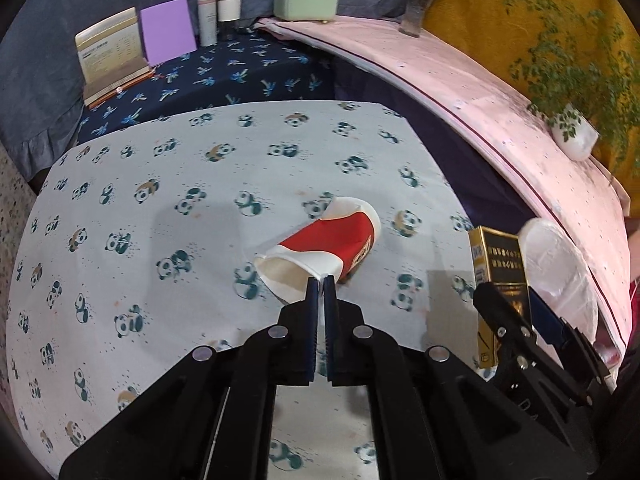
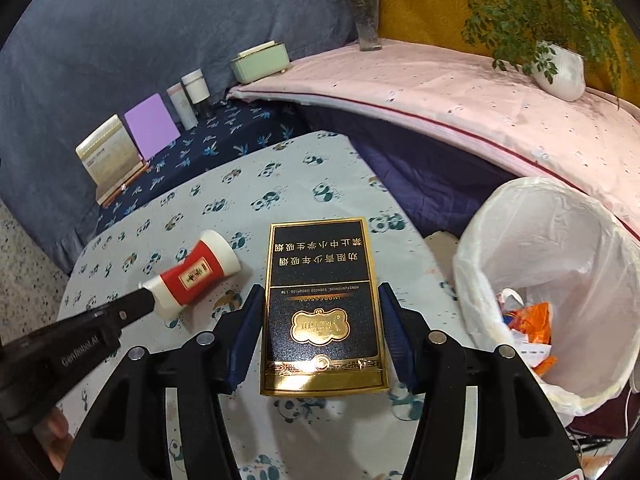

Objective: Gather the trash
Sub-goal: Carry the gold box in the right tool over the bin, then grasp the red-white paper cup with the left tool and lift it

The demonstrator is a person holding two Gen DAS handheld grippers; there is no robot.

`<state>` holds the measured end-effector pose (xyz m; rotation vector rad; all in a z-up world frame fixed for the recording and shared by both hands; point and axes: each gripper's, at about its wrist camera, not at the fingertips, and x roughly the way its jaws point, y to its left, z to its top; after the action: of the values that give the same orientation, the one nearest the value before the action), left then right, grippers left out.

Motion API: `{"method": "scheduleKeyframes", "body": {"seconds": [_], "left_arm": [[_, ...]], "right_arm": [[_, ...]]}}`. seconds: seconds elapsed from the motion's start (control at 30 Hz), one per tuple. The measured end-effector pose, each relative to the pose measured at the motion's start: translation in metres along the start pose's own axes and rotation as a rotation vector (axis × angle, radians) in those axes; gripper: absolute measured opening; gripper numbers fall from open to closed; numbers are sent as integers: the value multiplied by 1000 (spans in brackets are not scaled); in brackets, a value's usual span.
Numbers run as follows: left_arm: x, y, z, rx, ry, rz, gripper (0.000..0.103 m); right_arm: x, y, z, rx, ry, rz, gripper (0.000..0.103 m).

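**Both tongs clamped on trash**

Left gripper (image 1: 320, 280) pinches rim of crushed red-white paper cup (image 1: 320, 246) lying on panda-print tablecloth (image 1: 160, 208). Right gripper (image 2: 320, 316) squeezes black-gold cigarette box (image 2: 322, 308), held above the cloth beside the bin. Only right view shows inside white-lined trash bin (image 2: 560, 236): orange wrappers. Box carries Chinese warning text, "IMPRESSION". Left gripper body reads "GenRobot.AI".
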<state>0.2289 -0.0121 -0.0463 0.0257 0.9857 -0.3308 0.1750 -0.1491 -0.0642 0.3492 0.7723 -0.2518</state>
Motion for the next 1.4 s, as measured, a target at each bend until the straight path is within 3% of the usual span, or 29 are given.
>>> {"method": "scheduleKeyframes", "body": {"seconds": [0.37,0.93,1.17,1.4], "left_arm": [[-13,-76,-12,125,-10,-65,2],[-19,-195,-17,304,-13,-200,2],[-20,-217,-17,335,-15,-237,2],[-22,-201,-4,279,-13,-259,3]], "right_arm": [[-35,-56,3,81,-60,-42,55],[-68,-181,-8,261,-106,-170,55],[-70,-208,-11,301,-103,-190,55],[-61,-216,-13,307,-86,-185,55]]}}
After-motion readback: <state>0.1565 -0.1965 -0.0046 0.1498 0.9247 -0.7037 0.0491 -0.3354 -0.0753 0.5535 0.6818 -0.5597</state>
